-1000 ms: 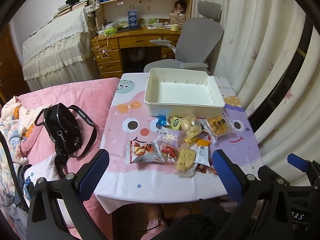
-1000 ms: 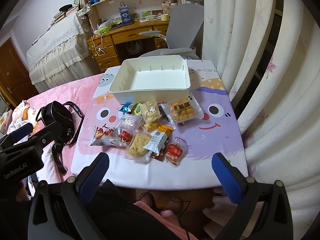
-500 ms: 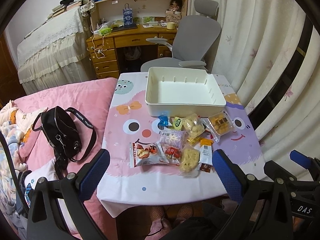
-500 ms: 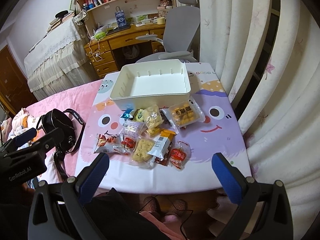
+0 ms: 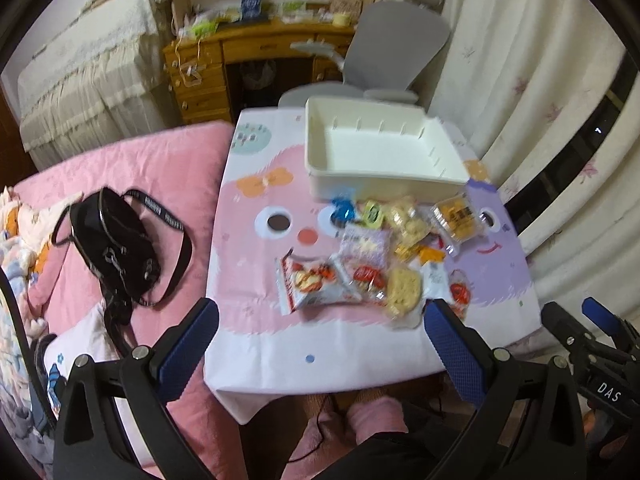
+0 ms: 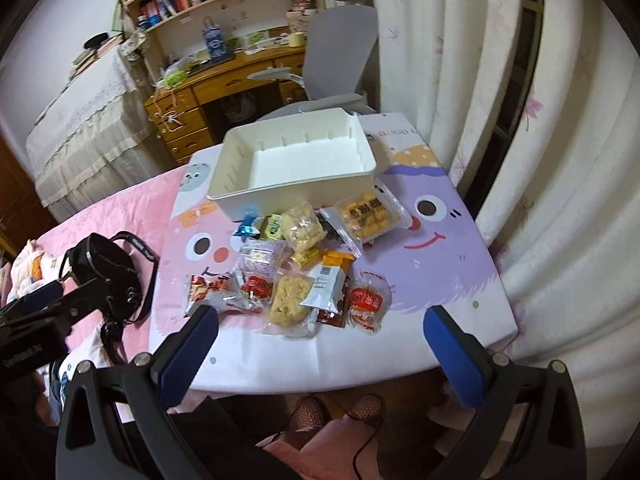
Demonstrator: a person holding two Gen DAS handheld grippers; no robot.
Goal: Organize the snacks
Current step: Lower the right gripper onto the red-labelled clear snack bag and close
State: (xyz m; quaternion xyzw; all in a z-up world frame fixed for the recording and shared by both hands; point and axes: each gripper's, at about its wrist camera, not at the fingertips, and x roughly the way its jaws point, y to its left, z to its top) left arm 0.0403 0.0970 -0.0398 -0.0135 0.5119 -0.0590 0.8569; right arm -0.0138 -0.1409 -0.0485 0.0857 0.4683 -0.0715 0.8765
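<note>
Black gripper frames, blue-padded fingers (image 5: 188, 344), silver screws.

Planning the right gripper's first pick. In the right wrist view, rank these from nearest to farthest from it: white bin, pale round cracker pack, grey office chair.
1. pale round cracker pack, front edge of the snack pile, slightly left of centre.
2. white bin, behind the pile, mid-table.
3. grey office chair, beyond the table, by the desk.

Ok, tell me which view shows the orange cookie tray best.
The right wrist view: the cookie tray is sharp and fully visible beside the bin. The left wrist view shows it blurred and smaller.
</note>
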